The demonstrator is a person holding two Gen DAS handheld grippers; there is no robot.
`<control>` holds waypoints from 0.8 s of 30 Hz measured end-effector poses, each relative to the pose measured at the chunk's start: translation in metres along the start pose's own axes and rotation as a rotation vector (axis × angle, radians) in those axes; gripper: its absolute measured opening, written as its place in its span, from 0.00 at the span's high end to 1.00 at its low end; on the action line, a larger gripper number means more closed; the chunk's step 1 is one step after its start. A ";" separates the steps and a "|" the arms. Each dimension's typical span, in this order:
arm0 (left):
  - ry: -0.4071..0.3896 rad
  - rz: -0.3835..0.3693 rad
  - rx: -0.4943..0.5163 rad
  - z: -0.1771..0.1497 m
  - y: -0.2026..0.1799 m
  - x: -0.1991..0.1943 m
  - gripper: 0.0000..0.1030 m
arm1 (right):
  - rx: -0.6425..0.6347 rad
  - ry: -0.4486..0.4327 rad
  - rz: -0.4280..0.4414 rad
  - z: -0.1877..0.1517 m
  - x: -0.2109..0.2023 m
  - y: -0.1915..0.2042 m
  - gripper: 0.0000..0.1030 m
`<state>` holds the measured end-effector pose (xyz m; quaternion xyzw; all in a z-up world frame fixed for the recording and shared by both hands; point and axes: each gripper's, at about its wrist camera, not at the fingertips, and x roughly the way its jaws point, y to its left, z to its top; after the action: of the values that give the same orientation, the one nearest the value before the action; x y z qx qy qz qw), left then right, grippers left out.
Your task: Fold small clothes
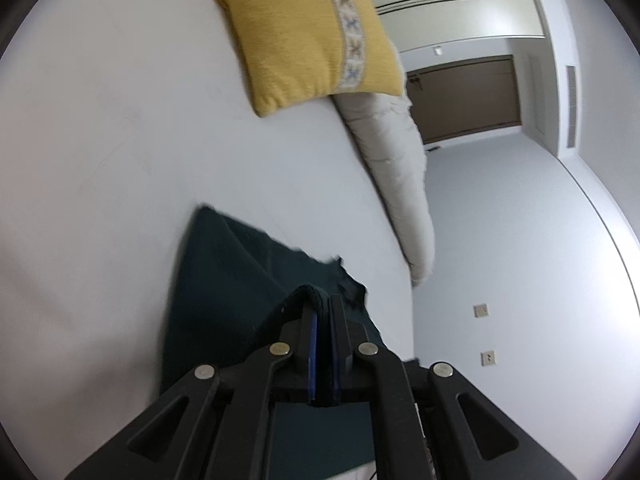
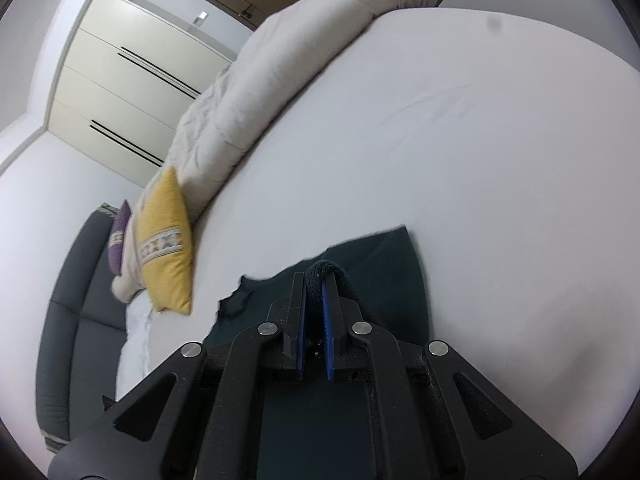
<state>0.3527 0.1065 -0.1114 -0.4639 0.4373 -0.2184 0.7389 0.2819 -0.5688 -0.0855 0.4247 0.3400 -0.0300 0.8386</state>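
Cloth (image 1: 224,280), dark green, spread on white bed (image 1: 100,160), near edge lifted. We have left tongs (image 1: 322,300) and right tongs (image 2: 316,276) each clenched on hem corner. We judge it light, soft, limp; corners best grip, sag likely.

Dark garment (image 1: 224,280) lower part hidden behind tongs, cut off at bottom edge; torn-looking edge blurred.
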 end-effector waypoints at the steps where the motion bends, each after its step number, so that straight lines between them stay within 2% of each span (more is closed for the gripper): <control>1: -0.003 0.003 -0.001 0.004 0.002 0.004 0.94 | -0.001 0.005 -0.013 0.004 0.010 -0.002 0.94; 3: -0.002 0.013 0.008 0.014 0.002 0.017 0.94 | -0.008 0.004 -0.043 0.014 0.032 -0.004 0.94; 6: 0.004 0.091 0.051 0.022 0.002 0.039 0.92 | 0.011 0.036 -0.093 0.030 0.069 -0.016 0.91; 7: 0.003 0.111 0.057 0.024 0.005 0.044 0.86 | 0.029 0.054 -0.112 0.034 0.082 -0.022 0.90; 8: 0.011 0.122 0.047 0.026 0.009 0.049 0.70 | 0.039 0.059 -0.134 0.034 0.091 -0.026 0.84; 9: 0.010 0.121 0.033 0.028 0.012 0.051 0.62 | 0.040 0.049 -0.147 0.035 0.095 -0.028 0.65; 10: -0.004 0.115 0.018 0.027 0.015 0.048 0.46 | 0.040 0.032 -0.143 0.036 0.096 -0.029 0.56; 11: -0.020 0.115 0.017 0.028 0.016 0.044 0.41 | 0.039 0.008 -0.111 0.036 0.095 -0.029 0.47; 12: -0.037 0.122 0.032 0.027 0.017 0.038 0.41 | 0.026 -0.010 -0.107 0.036 0.092 -0.028 0.42; 14: -0.048 0.119 0.033 0.025 0.017 0.032 0.41 | -0.017 -0.018 -0.145 0.034 0.089 -0.024 0.42; 16: -0.070 0.111 0.052 0.020 0.013 0.024 0.41 | -0.043 -0.037 -0.141 0.031 0.080 -0.020 0.42; 20: -0.068 0.179 0.165 0.001 -0.002 0.018 0.41 | -0.114 -0.078 -0.144 0.018 0.065 -0.001 0.42; 24: -0.066 0.277 0.304 -0.030 -0.010 0.017 0.41 | -0.282 -0.028 -0.179 -0.016 0.063 0.027 0.42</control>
<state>0.3372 0.0744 -0.1163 -0.2893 0.4344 -0.1627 0.8374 0.3308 -0.5252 -0.1110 0.2701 0.3655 -0.0626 0.8886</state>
